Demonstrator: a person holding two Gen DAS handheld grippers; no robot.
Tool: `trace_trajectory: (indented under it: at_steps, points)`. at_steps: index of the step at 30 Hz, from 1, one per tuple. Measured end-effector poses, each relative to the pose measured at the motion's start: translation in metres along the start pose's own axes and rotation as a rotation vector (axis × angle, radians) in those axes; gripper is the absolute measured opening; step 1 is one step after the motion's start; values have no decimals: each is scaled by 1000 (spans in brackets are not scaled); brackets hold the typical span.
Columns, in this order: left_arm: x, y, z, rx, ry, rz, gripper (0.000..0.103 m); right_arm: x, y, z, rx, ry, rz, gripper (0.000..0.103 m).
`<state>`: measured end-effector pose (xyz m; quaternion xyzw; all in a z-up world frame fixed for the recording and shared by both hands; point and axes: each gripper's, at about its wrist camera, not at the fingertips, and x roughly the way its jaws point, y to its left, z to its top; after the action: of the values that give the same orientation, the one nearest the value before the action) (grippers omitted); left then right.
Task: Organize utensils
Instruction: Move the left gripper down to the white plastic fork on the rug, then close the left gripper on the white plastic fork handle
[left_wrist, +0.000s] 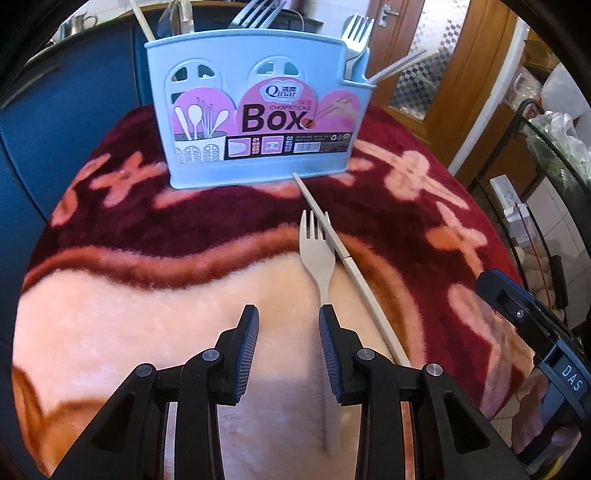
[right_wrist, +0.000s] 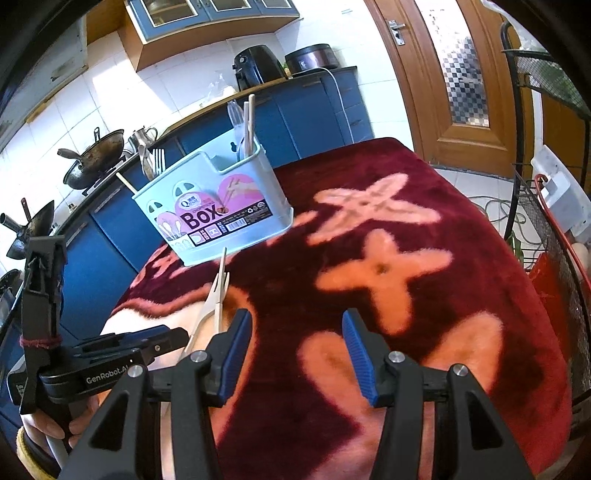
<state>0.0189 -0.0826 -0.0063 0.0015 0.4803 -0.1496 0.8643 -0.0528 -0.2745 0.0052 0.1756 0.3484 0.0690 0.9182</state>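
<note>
Your left gripper (left_wrist: 288, 314), open and empty, has the fork (left_wrist: 320, 254) just ahead by its right finger, a chopstick (left_wrist: 332, 236) touching it; closing carelessly risks pinching both.

White tiled wall (right_wrist: 122, 88), blue cabinets (right_wrist: 295, 122), wooden door (right_wrist: 454, 81), bright daylight.

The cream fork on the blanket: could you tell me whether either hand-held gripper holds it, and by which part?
Neither. The left hand-held gripper is open beside the fork handle; the right hand-held gripper is open and empty.
</note>
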Motion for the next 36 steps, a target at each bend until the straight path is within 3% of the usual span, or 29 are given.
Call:
trace_trajectory:
  at_steps: [7, 17, 23, 36]
  points:
    - [6, -12, 0, 47, 19, -19, 34, 3, -7, -1, 15, 8, 5, 54]
    - [21, -19, 12, 78, 27, 10, 33, 7, -13, 0, 28, 20, 3, 54]
    - [20, -9, 16, 35, 10, -2, 8, 10, -13, -1, 33, 30, 2, 54]
    - [-2, 16, 11, 51, -72, 199, 8, 13, -1, 1, 10, 47, 6, 54]
